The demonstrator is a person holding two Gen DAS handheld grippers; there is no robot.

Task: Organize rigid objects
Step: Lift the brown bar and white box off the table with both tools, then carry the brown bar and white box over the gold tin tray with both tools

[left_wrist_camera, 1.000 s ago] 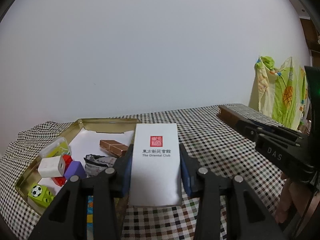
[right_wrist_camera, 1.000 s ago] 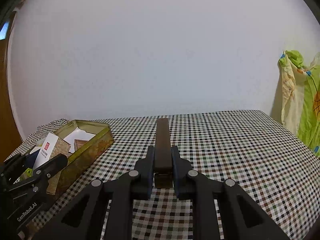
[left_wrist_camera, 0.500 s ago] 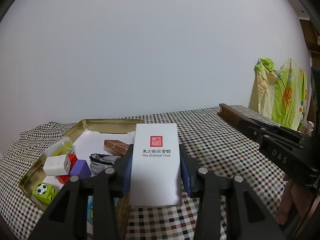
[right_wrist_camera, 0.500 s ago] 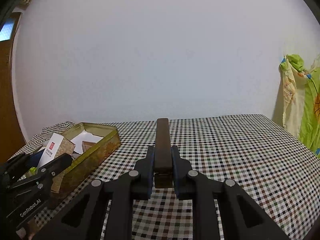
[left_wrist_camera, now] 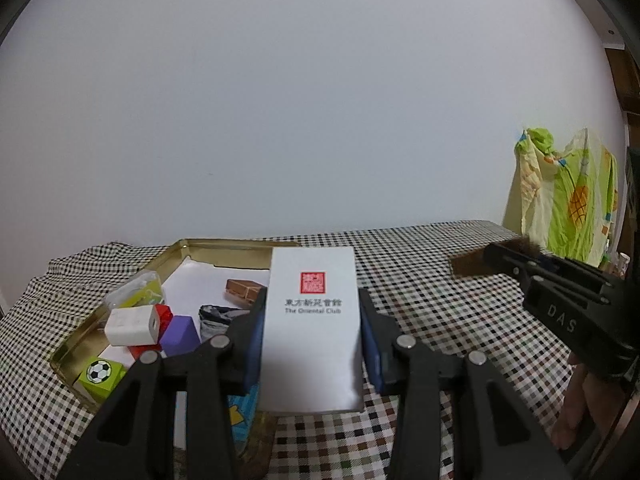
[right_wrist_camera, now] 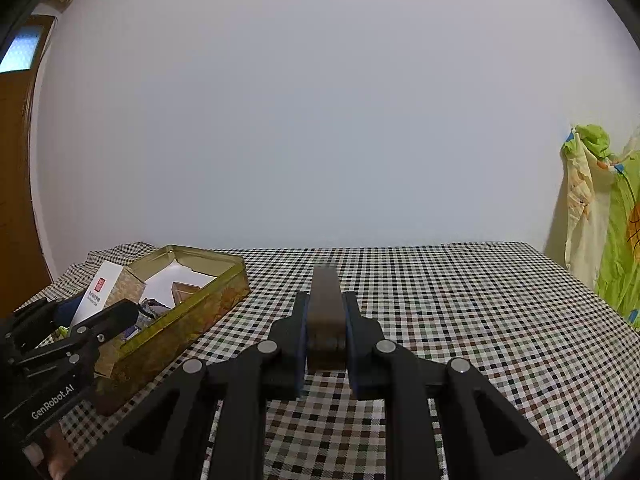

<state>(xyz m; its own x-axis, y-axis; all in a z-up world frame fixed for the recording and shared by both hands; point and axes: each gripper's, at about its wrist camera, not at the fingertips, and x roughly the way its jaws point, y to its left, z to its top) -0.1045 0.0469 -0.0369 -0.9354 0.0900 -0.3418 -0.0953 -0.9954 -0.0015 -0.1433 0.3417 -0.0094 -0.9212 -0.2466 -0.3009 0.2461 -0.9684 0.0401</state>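
My left gripper is shut on a white box with a red seal and "The Oriental Club" printed on it, held above the near right corner of a gold tin. The tin holds a white charger, red and purple blocks, a green football cube and a brown wooden piece. My right gripper is shut on a long dark brown block, held above the checked tablecloth to the right of the tin. The left gripper and its white box appear at far left.
A checked tablecloth covers the table up to a plain white wall. A green and yellow patterned cloth hangs past the table's right edge. A brown wooden door stands at the far left. A person's hand shows under the right gripper.
Both views have tilted slightly, so the table sits a little lower in the frames. The tin appears a bit further from the left gripper. Both grips are unchanged.
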